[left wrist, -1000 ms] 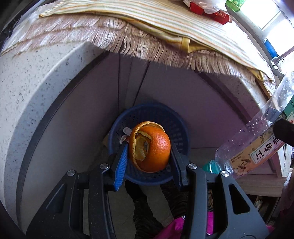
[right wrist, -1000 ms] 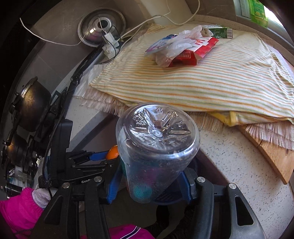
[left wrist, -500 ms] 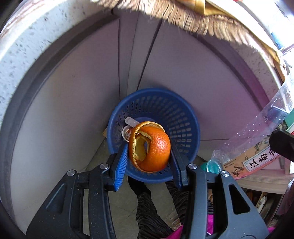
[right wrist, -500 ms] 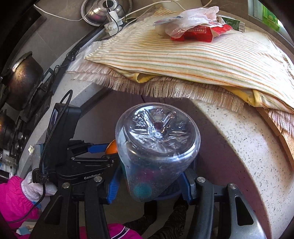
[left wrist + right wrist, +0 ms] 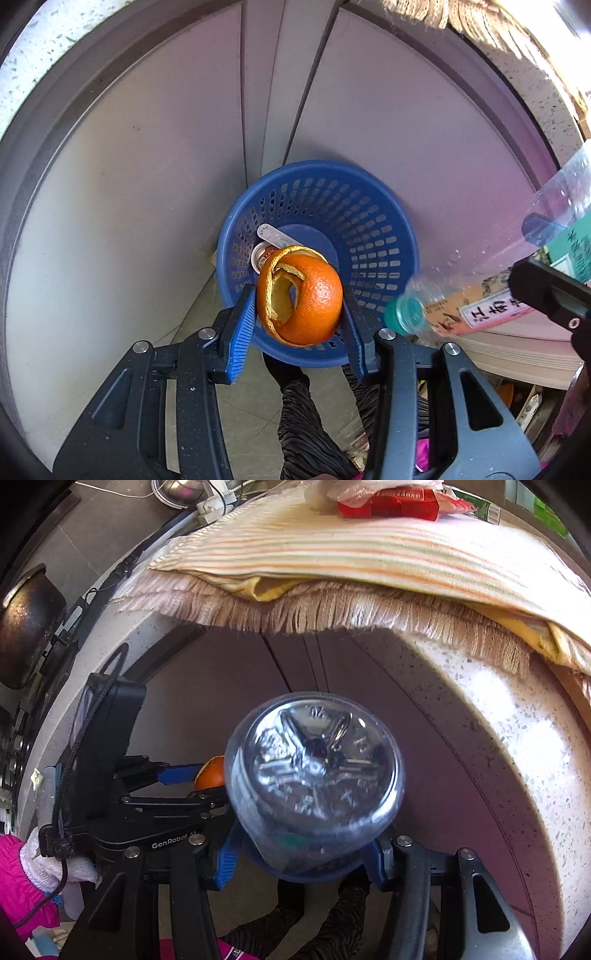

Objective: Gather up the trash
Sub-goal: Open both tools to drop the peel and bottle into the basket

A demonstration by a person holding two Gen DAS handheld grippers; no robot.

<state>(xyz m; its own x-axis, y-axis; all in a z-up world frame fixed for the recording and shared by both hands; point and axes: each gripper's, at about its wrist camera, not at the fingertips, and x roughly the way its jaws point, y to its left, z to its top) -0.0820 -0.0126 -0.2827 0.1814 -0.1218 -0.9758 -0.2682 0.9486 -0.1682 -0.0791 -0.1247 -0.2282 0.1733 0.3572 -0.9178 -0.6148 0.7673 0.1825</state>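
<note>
Orange peel (image 5: pixel 301 299), curled into a hollow shell, sits pinched between the blue pads of the left gripper (image 5: pixel 299 314), hanging right above the near rim of the blue basket (image 5: pixel 373 236) that stands on the floor against the cabinet front. From the right wrist view only a sliver of the peel shows past the bottle.

Off to its right, the clear plastic bottle (image 5: pixel 476 295) is clamped in the right gripper (image 5: pixel 303 853), with the jaws closed on its body; the green cap (image 5: pixel 400 315) points down toward the basket's edge, the bottle's base facing the right camera. It looks empty, apart from droplets on its wall.

Inside the basket there are already a few things: a small round lid or cup (image 5: pixel 263 255) and a pale flat strip (image 5: pixel 273 236) lying on the left of the bottom. What they are exactly I cannot tell. The rest of the bottom looks bare.

So I judge the job partly done: some trash is binned, two pieces are held over the basket and not yet dropped. Up on the counter, on the striped cloth (image 5: pixel 369 550), a red wrapper (image 5: pixel 391 504) and a crumpled white plastic bag (image 5: pixel 325 491) lie together, which look like the next things to collect.
</note>
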